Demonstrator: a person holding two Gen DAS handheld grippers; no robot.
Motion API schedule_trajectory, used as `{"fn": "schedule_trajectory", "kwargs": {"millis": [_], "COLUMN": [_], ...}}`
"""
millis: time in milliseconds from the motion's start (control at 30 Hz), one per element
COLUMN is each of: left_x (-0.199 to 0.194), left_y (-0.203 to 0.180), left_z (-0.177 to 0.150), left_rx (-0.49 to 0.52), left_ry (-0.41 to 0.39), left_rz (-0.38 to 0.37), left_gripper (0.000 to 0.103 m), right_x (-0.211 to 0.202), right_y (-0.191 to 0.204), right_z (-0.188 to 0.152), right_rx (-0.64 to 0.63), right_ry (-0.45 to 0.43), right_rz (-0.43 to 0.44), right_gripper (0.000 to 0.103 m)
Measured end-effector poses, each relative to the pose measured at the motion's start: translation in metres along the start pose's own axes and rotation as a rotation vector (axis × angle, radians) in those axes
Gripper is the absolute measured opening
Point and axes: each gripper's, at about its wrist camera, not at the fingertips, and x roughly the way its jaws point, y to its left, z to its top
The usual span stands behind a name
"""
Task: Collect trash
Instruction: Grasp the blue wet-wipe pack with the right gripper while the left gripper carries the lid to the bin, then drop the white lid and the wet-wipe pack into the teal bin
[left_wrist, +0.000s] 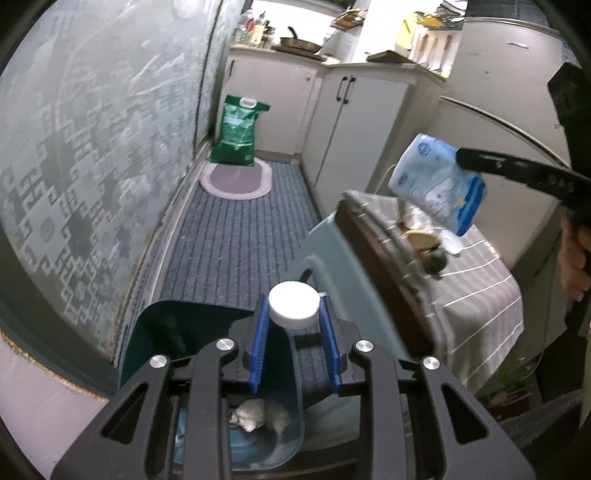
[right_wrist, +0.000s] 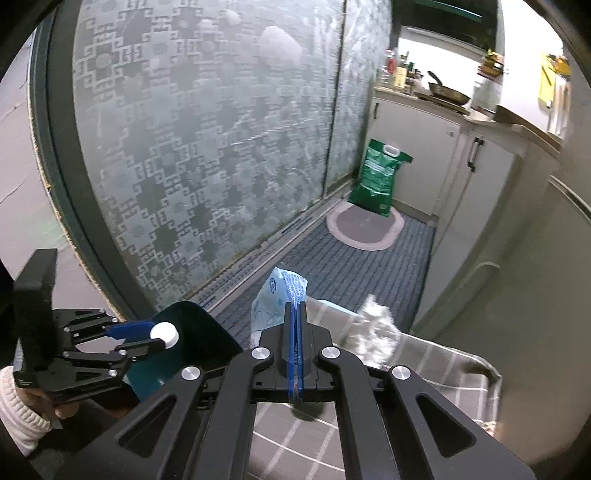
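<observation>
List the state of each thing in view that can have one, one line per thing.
left gripper: shut on the white cap
white cap: held between the blue pads, over the bin
right gripper: shut on the blue wrapper
blue wrapper: pinched, lifted clear of the table
trash bin: lid up, crumpled tissue inside
cabinet doors: closed
green bag: upright on the floor

Black claws (left_wrist: 294, 332), blue pads, white ribbed cuff (right_wrist: 20, 410)

A counter draped in grey striped cloth (left_wrist: 480, 295) carries a bread slice (left_wrist: 421, 238), a green item (left_wrist: 437, 260) just beside it, and crumpled foil (right_wrist: 376, 332) nearby.
</observation>
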Motion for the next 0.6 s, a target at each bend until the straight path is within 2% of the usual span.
{"fn": "schedule_trajectory", "kwargs": {"millis": [333,600], "left_x": [0.008,0.02], "left_y": [0.035,0.054], "left_z": [-0.026,-0.043], "left_rx": [-0.027,-0.047], "left_ry": [0.088,0.162], "left_rz": [0.043,0.066], "left_gripper": [0.029,0.03], "right_x": [0.035,0.056], "right_y": [0.051,0.082], "right_z": [0.003,0.007], "right_rx": [-0.053,-0.092], "right_ry": [0.062,0.102], "right_rz": [0.086,0.117], "right_gripper": [0.0,0.0]}}
